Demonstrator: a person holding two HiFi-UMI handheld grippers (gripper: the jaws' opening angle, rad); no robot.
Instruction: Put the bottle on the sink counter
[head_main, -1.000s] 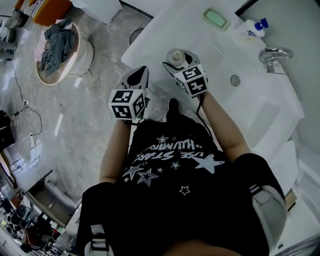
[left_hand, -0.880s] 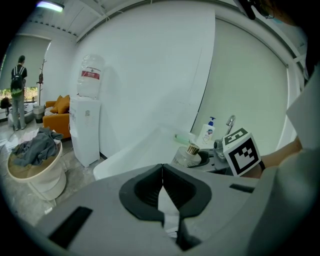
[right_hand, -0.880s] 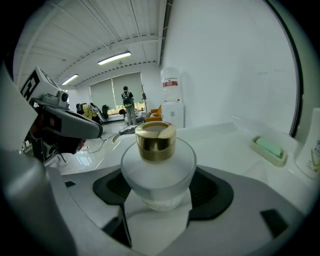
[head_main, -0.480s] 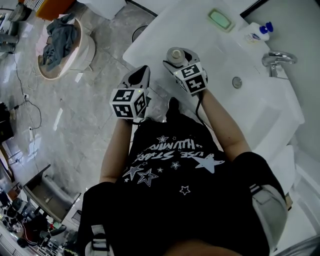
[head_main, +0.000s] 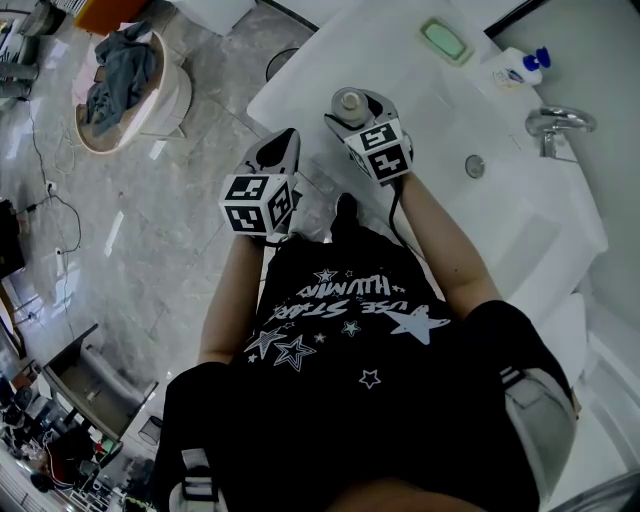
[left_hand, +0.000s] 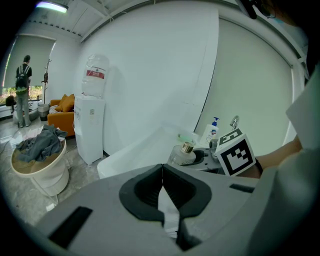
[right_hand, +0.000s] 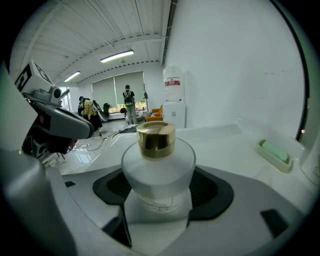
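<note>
A squat frosted bottle (right_hand: 159, 172) with a gold cap sits upright between the jaws of my right gripper (right_hand: 159, 200), which is shut on it. In the head view that bottle (head_main: 349, 102) is held over the near left part of the white sink counter (head_main: 400, 70). From the left gripper view the bottle (left_hand: 183, 154) shows ahead to the right. My left gripper (head_main: 281, 152) hangs beside the counter's near edge, over the floor, with its jaws shut and nothing between them (left_hand: 162, 187).
On the counter lie a green soap dish (head_main: 444, 40), a white pump bottle (head_main: 522, 68), a chrome tap (head_main: 553, 124) and the basin drain (head_main: 474, 166). A round basket with grey cloth (head_main: 125, 85) and a water dispenser (left_hand: 91, 117) stand on the marble floor to the left.
My right gripper with the bottle has crept slightly farther over the counter. The left gripper has barely moved.
</note>
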